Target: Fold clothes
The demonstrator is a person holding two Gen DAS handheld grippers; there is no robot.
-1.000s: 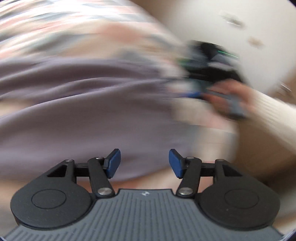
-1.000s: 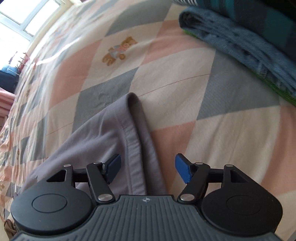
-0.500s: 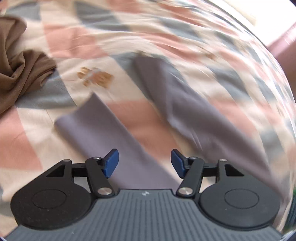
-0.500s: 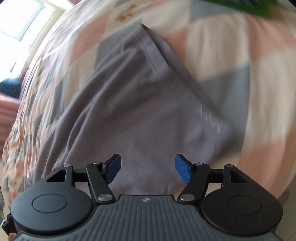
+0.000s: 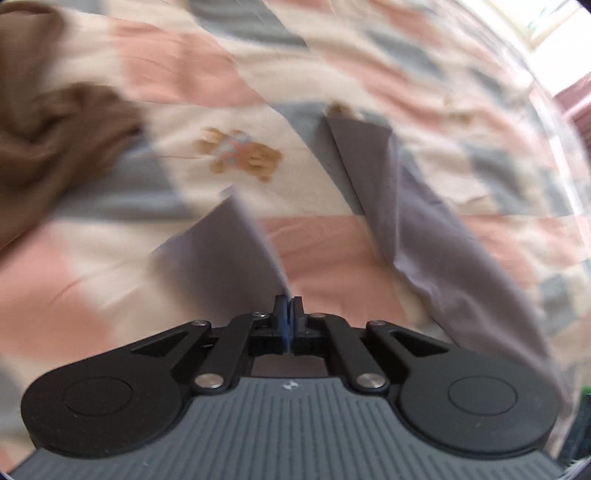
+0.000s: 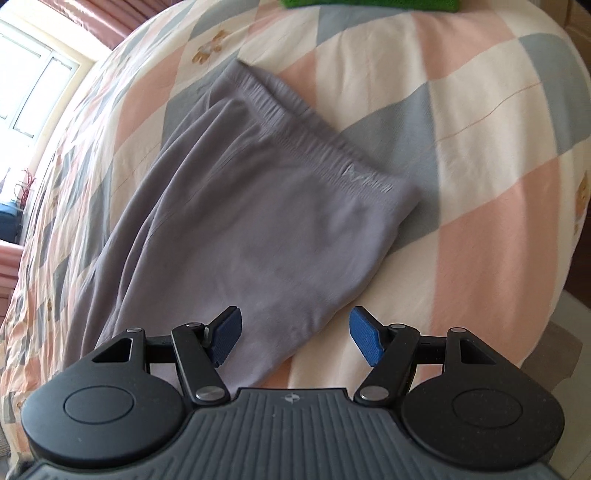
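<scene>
Grey-lilac trousers (image 6: 258, 206) lie spread on a checked bedspread (image 6: 480, 229), their elastic waistband (image 6: 314, 144) toward the upper right in the right wrist view. In the left wrist view the two legs run away from me: one leg end (image 5: 218, 254) reaches up to my left gripper (image 5: 288, 314), which is shut on that leg's cloth; the other leg (image 5: 417, 221) lies to the right. My right gripper (image 6: 293, 339) stands open just above the lower edge of the trousers' hip part, nothing between its blue pads (image 6: 364, 339).
A crumpled brown garment (image 5: 51, 140) lies at the left of the bed. A green cloth edge (image 6: 369, 3) shows at the top of the right wrist view. The bed's edge drops off at the right (image 6: 565, 280). A window (image 6: 26, 85) is at the far left.
My left gripper went from open to shut on a trouser leg end. The right gripper pulled back from the waistband corner, so more of the trousers shows; it stayed open.
</scene>
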